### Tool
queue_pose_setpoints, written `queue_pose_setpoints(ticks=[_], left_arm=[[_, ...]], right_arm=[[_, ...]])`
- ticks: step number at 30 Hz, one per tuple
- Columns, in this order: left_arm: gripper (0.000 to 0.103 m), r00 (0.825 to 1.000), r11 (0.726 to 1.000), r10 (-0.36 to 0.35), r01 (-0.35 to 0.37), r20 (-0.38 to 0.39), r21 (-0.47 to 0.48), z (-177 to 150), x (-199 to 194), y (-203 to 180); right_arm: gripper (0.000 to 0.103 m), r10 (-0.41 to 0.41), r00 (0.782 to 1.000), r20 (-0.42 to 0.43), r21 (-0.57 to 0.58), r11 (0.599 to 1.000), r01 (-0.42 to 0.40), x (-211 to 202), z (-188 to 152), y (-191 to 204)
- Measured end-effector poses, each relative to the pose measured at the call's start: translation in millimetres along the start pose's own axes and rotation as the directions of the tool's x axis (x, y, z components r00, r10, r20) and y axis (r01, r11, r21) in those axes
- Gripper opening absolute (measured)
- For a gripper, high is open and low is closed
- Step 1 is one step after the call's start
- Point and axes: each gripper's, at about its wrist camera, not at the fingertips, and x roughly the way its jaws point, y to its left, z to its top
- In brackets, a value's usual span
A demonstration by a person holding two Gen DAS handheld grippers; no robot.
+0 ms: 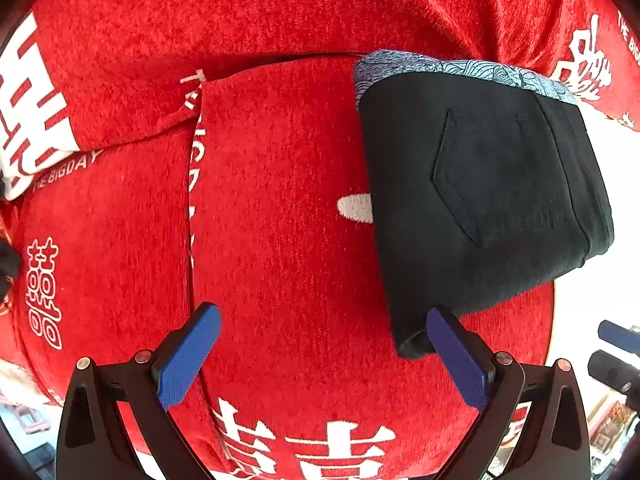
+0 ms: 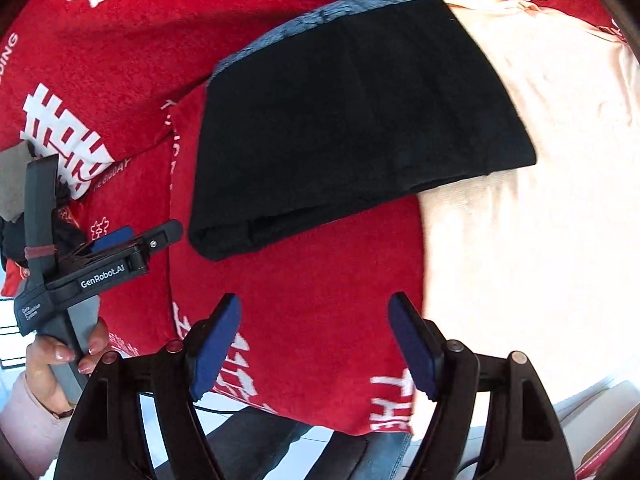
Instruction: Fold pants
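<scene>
Black pants (image 1: 480,200) folded into compact bundle, lying on red blanket (image 1: 280,200) with white lettering – back pocket up, blue patterned waistband lining (image 1: 460,66) peeking out at far edge. Right side of bundle overhangs onto peach sheet (image 2: 540,200). Left gripper (image 1: 324,354) jaws spread wide, nothing between, right pad just beside bundle's near corner. Right gripper (image 2: 316,344) also apart – empty, above blanket, short of pants.

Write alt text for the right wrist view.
Folded black pants with a blue patterned waistband lie across a red blanket and a cream sheet. The right gripper hovers open and empty in front of them. At left, a hand holds the left gripper.
</scene>
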Motion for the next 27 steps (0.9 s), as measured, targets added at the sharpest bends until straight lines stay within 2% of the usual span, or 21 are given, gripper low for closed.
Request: queue_pose_setpoints(ticks=[7,13,18,27], left_arm=[[0.103,1.000,1.000,0.004,-0.004,0.005,-0.026,24.4,-0.9,-17.4],[0.103,1.000,0.997,0.005,-0.004,0.010,-0.075,45.4,2.6,-16.3],[0.103,1.000,0.995,-0.021,0.021,0.002,-0.096,51.6,6.8,-18.6],[0.103,1.000,0.995,-0.018,0.016,-0.021,-0.094,58.9,16.2,-27.9]], right_arm=[[0.079,0.003,1.000,0.014,-0.011,1.000,-0.003,-19.1,29.8,-31.4],[0.079,-0.010,0.999,0.043,-0.012,1.000,0.011,-35.1,67.7,-67.9],[0.079,0.003,0.999,0.051,-0.029,1.000,-0.002,-38.9,96.5,-93.5],[0.080,0.058,0.998,0.005,-0.011,0.998,-0.058,-24.7,113.8,-117.4]])
